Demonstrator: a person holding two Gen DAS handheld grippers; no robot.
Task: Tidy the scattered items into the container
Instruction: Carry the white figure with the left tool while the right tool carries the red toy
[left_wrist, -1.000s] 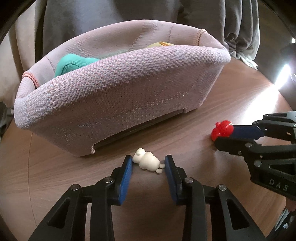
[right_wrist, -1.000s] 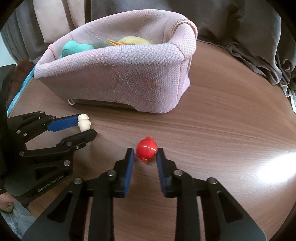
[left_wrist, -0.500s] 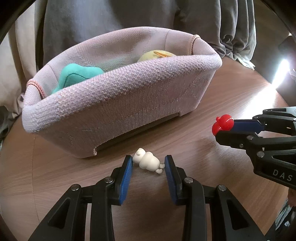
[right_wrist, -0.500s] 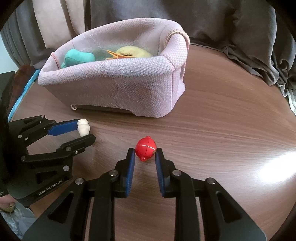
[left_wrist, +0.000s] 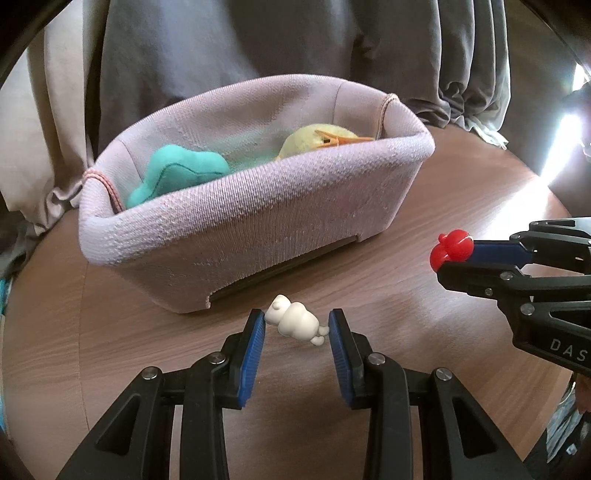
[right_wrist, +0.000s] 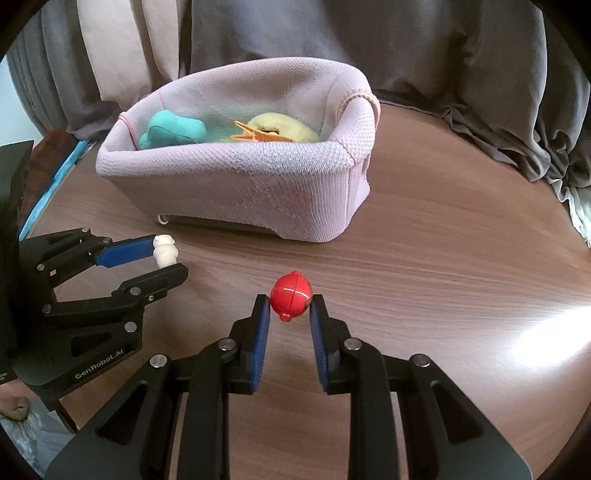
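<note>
My left gripper (left_wrist: 296, 325) is shut on a small cream figurine (left_wrist: 293, 320), held lengthwise between the blue pads above the wooden table (left_wrist: 424, 229). In the right wrist view the same left gripper (right_wrist: 166, 258) shows at the left with the cream figurine (right_wrist: 165, 252) at its tips. My right gripper (right_wrist: 290, 306) is shut on a small red toy (right_wrist: 290, 295), lifted off the table; from the left wrist view that right gripper (left_wrist: 448, 258) sits at the right with the red toy (left_wrist: 451, 246). The pink knitted basket (left_wrist: 258, 236) stands just beyond both.
Inside the basket (right_wrist: 240, 173) lie a teal plush (right_wrist: 173, 129) and a yellow plush duck (right_wrist: 284, 127) with an orange beak. Grey and beige curtains (right_wrist: 406, 44) hang behind the round table. A bright glare (right_wrist: 546, 332) falls on the wood at the right.
Both grippers have risen with their toys and the basket's inside has come into fuller view, showing the yellow duck and teal plush. The grips have not changed.
</note>
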